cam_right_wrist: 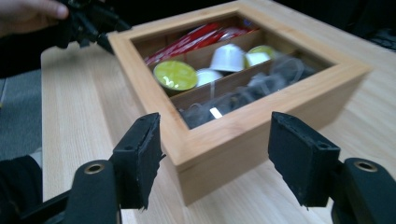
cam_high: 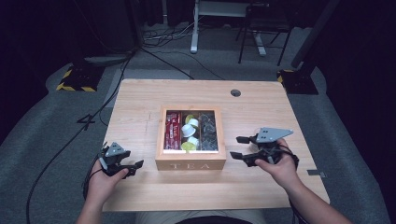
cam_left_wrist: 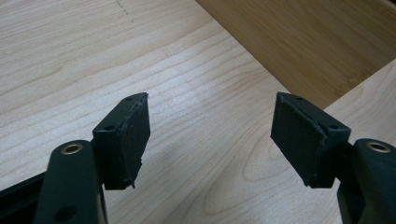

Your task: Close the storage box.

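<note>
A wooden box [cam_high: 190, 164] marked TEA stands in the middle of the table [cam_high: 140, 98]. Through its framed top I see red packets [cam_high: 173, 130], white and yellow-green capsules [cam_high: 190, 131] and dark tea bags [cam_high: 208, 130]. My left gripper [cam_high: 136, 167] rests open just left of the box's front corner, holding nothing. In the left gripper view its jaws [cam_left_wrist: 217, 135] stand wide over bare wood, with the box's side [cam_left_wrist: 317, 42] ahead. My right gripper [cam_high: 236, 147] is open to the right of the box. Its jaws [cam_right_wrist: 219, 158] straddle a corner of the box [cam_right_wrist: 261, 116] without touching it.
The table has a round cable hole [cam_high: 236, 93] at the back right and a small grey tag [cam_high: 316, 173] near its right edge. Cables [cam_high: 84, 126] trail over the grey floor at left. Bare wood surrounds the box.
</note>
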The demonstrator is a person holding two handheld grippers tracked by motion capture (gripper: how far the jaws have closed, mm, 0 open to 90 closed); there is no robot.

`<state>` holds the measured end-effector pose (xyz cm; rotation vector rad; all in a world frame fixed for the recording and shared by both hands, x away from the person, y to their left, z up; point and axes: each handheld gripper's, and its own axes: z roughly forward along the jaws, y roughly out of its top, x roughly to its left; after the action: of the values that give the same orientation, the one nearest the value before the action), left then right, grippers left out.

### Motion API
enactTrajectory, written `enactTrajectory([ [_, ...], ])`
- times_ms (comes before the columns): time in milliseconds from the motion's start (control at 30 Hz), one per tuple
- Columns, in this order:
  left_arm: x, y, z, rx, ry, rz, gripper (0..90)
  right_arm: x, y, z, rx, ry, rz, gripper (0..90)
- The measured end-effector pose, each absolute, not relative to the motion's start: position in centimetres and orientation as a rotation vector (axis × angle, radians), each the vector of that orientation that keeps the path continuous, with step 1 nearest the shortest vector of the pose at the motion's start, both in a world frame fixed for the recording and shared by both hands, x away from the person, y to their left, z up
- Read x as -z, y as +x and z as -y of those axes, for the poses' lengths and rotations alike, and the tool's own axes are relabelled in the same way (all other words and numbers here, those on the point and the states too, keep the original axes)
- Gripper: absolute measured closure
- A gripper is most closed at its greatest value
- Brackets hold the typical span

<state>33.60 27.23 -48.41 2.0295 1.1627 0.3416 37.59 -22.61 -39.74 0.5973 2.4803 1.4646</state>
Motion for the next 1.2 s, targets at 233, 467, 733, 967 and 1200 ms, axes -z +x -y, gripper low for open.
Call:
enactTrajectory([
  [233, 48.1, 33.4, -27.6, -0.343, 2.021, -1.167, 28.5, 37.8, 37.9, 27.5, -1.439, 0.726, -2.391, 29.2],
  [467, 48.0, 33.6, -27.6, -0.324, 2.025, -1.149, 23.0, 38.3, 38.5, 32.0, -1.381, 0.836, -2.428, 15.7],
  [733, 48.2, 34.3, -27.7, -0.352, 2.055, -1.228, 17.1, 40.0, 39.0, 36.1, -1.322, 0.980, -2.420, 15.5],
  [967, 48.7, 34.7, -28.2, -0.362, 2.121, -1.225, 15.9, 42.8, 39.8, 39.2, -1.194, 1.121, -2.357, 16.0],
  [1200, 49.4, 34.8, -28.7, -0.360, 2.102, -1.261, 16.0, 45.7, 40.4, 41.3, -1.175, 1.215, -2.337, 18.2],
])
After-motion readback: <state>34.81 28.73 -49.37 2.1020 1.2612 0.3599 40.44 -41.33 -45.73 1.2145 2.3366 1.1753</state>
